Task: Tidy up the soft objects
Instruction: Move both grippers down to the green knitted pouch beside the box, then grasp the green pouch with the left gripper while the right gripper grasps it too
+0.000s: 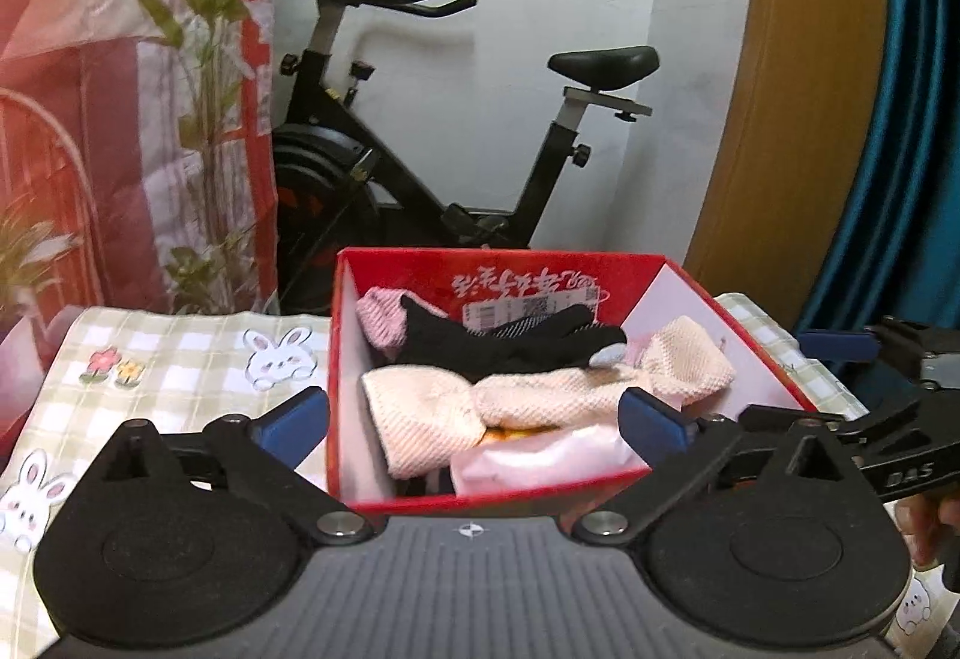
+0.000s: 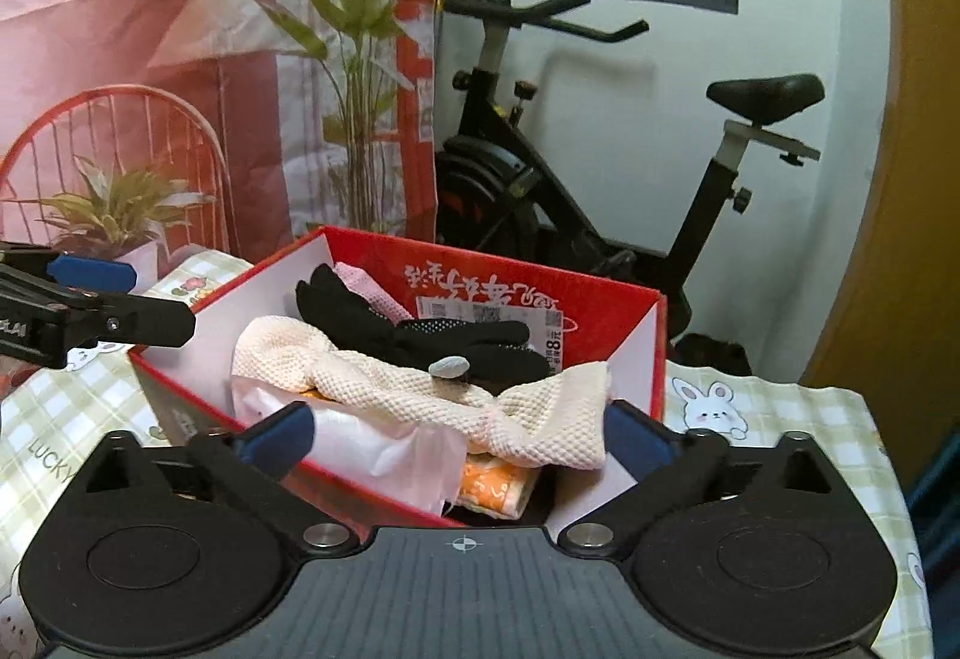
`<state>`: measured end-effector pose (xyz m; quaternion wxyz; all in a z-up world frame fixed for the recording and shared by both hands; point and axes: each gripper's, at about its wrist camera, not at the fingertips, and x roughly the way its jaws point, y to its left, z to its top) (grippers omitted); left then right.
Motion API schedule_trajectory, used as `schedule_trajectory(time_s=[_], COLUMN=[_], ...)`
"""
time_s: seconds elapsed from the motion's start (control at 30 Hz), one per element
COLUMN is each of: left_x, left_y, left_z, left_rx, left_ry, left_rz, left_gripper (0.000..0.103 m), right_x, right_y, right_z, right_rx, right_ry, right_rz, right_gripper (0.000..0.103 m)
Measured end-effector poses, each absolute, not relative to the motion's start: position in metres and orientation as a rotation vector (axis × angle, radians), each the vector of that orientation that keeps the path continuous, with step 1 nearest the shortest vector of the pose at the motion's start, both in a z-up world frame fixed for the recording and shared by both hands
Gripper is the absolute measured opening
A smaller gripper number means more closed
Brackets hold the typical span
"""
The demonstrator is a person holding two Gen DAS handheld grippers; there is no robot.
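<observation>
Red box [image 1: 354,377] on checked cloth [image 1: 180,353], open-topped, white inside walls. Inside, piled: cream knit [image 1: 456,407] across the front, draped up to the right wall; black socks [image 1: 510,347] behind it; pink piece [image 1: 381,320] at back left corner; white bag [image 1: 540,458] and a bit of orange under the knit.

Left gripper [image 1: 474,419]: jaws wide apart, nothing between the pads. Left blue pad [image 1: 291,422] outside the box's left wall, over the cloth; right blue pad above the box's front right part, next to the knit, contact not clear.

Right gripper [image 2: 456,440]: jaws wide apart, nothing gripped. Left pad [image 2: 279,440] at the box's near rim; right pad just beside the knit's end, contact uncertain. Box [image 2: 600,311] seen corner-on from this side; knit [image 2: 420,395] spilling over the bag [image 2: 372,449]; socks [image 2: 420,338] on top toward the back.

Right gripper also visible at right edge of left view [image 1: 900,377], beside the box's right wall, off the rim.

Room: bare cloth left of box up to table edge; narrower strip of cloth right of box [image 2: 780,419]. Behind table: exercise bike [image 1: 480,131], close to the box's far wall. Plant [image 2: 114,209] and red-white curtain at back left.
</observation>
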<state>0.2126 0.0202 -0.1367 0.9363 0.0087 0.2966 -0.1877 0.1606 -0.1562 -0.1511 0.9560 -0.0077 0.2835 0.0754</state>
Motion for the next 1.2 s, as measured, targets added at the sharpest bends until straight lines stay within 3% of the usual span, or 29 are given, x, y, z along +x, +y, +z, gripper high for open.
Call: schedule_trajectory(time_s=[0.27,0.8,1.2], left_x=[0.186,0.166,0.173], left_y=[0.035,0.041,0.046], left_z=[-0.149,-0.208,-0.230], left_rx=[-0.008,-0.019,-0.028], left_ry=[0.615,0.729,0.791], left_rz=[-0.342,-0.315,-0.297], left_gripper=[0.103,0.103,0.103], right_x=[0.123,0.089,0.106], right_y=[-0.174,-0.180,-0.175], right_z=[-0.167,-0.252,-0.269], right_rx=[0.012,-0.011,0.014], right_ry=[0.589,0.749,0.823], right_rz=[0.138,0.134,0.209], right_gripper=[0.103,0.101,0.072])
